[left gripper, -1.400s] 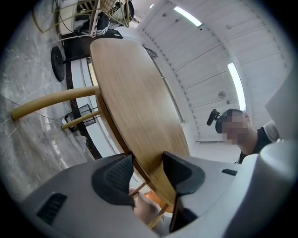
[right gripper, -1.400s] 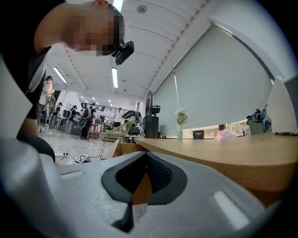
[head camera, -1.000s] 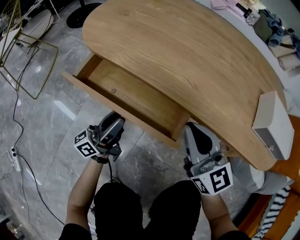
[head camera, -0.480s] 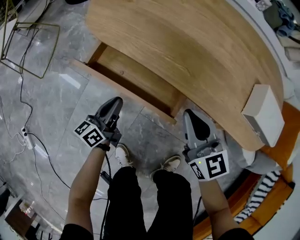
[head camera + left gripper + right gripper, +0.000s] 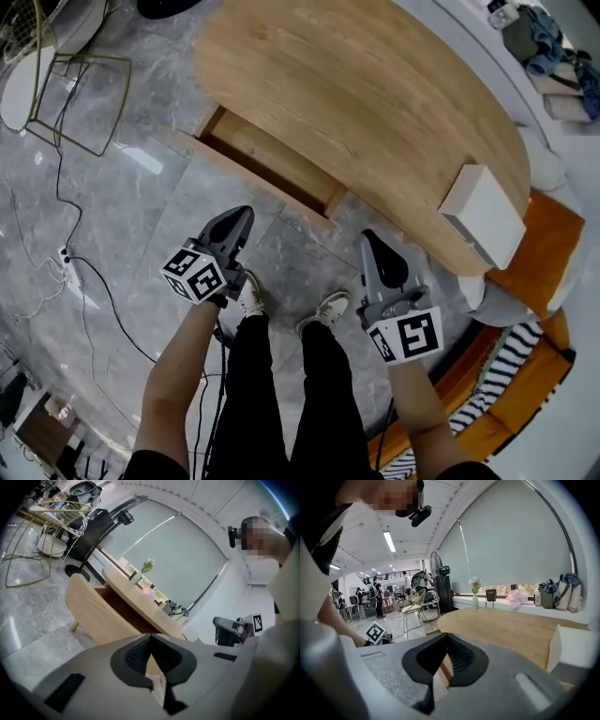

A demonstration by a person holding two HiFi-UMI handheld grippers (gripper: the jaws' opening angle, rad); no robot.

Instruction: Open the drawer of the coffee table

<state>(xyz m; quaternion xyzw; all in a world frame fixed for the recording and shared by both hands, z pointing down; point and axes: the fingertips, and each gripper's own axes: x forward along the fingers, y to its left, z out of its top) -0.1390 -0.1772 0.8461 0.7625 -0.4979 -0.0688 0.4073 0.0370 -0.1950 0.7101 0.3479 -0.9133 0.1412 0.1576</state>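
Pale grainy wood forms the shallow rectangular drawer [image 5: 267, 157], open under the oval counter [image 5: 375, 103], upper centre; left tongs [image 5: 244, 215] just clenched, right tongs [image 5: 369, 237] clenched, both empty.

You're standing in a big open-plan workspace with a living-room corner staged in it. There is a wooden coffee table [image 5: 375, 103], a wire chair [image 5: 415, 606] and a vase [image 5: 475, 601] on the sill [image 5: 506, 605] under a roller blind [image 5: 515, 541]. Strip lights [image 5: 389, 541] run overhead, people [image 5: 407, 581] work at desks [image 5: 386, 603] behind, a fan [image 5: 437, 562] stands by, and cables [image 5: 89, 281] trail across the tiled floor [image 5: 122, 216].
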